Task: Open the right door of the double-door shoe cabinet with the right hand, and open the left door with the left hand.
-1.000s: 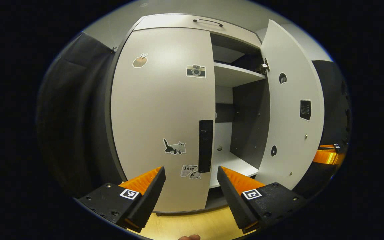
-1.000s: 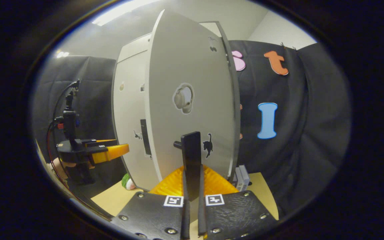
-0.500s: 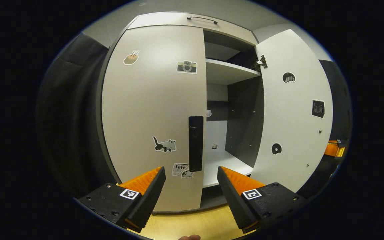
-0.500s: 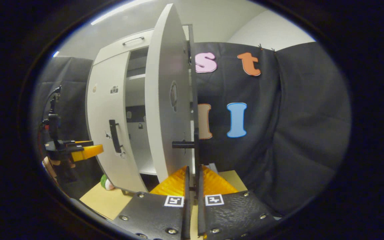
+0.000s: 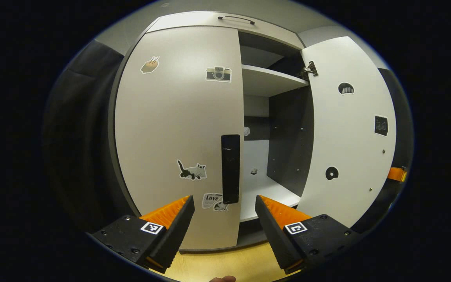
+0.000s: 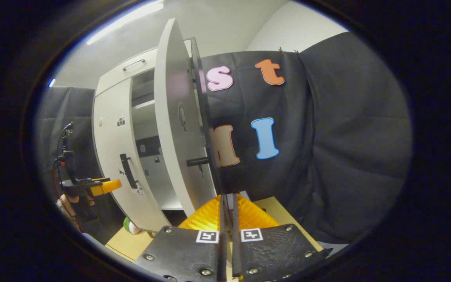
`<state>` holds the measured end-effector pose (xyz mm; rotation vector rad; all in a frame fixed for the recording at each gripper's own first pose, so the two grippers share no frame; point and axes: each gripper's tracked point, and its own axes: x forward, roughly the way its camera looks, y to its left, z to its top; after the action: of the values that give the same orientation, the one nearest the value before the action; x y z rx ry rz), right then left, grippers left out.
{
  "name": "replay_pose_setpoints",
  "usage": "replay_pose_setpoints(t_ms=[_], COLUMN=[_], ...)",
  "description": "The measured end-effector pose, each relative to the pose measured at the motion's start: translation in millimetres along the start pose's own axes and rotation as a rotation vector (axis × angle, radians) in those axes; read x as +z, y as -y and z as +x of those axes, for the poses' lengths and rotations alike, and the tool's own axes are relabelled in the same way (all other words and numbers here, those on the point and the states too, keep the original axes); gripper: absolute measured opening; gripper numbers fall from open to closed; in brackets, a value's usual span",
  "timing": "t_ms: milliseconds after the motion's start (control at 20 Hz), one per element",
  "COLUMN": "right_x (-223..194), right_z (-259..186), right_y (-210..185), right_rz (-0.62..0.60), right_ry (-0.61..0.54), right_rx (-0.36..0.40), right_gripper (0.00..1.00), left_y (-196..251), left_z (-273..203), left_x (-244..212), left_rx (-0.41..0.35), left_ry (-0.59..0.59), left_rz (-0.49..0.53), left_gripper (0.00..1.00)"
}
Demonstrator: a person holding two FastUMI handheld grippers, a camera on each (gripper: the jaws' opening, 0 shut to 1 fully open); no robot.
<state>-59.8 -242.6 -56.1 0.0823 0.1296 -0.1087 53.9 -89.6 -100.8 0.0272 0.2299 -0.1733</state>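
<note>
Shoe cabinet point(image 5: 225, 23) stands on a pale wooden floor point(image 5: 225, 264), grey body, a bar handle on the top panel. Black cloth hangs to either side of it.

Left door point(image 5: 170, 129) closed, flush with the frame. Stickers on its face: a camera point(image 5: 218, 74), a cat point(image 5: 192, 172), a small label low down. Its black vertical handle point(image 5: 230, 168) sits at the inner edge, straight ahead of the left gripper.

Right door point(image 5: 347, 129) swung wide open, inner face showing with a hinge at the top and a few small stickers. From the right gripper view the same door point(image 6: 174, 129) is seen nearly edge-on. Open bay shows a white shelf point(image 5: 270, 80) up high, a dark side wall, a white bottom board point(image 5: 266, 192) with one small object on it, too small to identify.

Small green-and-white object point(image 6: 130, 226) on the floor by the cabinet's foot.

Left gripper point(image 5: 224, 203): fingers wide apart, holding nothing, short of the left door handle, not touching it. Seen also from across point(image 6: 104, 186).

Right gripper point(image 6: 227, 203): fingers close together on the thin dark handle point(image 6: 229, 197) of the right door, at its outer edge.
</note>
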Motion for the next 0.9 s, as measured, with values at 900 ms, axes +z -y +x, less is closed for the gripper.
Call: replay_pose_setpoints(t_ms=[900], right_x=[37.3], right_z=[-102.7], right_y=[79.5], right_rz=[-0.022], right_ry=[0.119], right_rx=[-0.337], right_gripper=[0.06], left_y=[-5.7], left_z=[73.1], left_x=[3.7], left_rx=[0.096], left_ry=[0.026], left_rz=[0.069], left_gripper=[0.83])
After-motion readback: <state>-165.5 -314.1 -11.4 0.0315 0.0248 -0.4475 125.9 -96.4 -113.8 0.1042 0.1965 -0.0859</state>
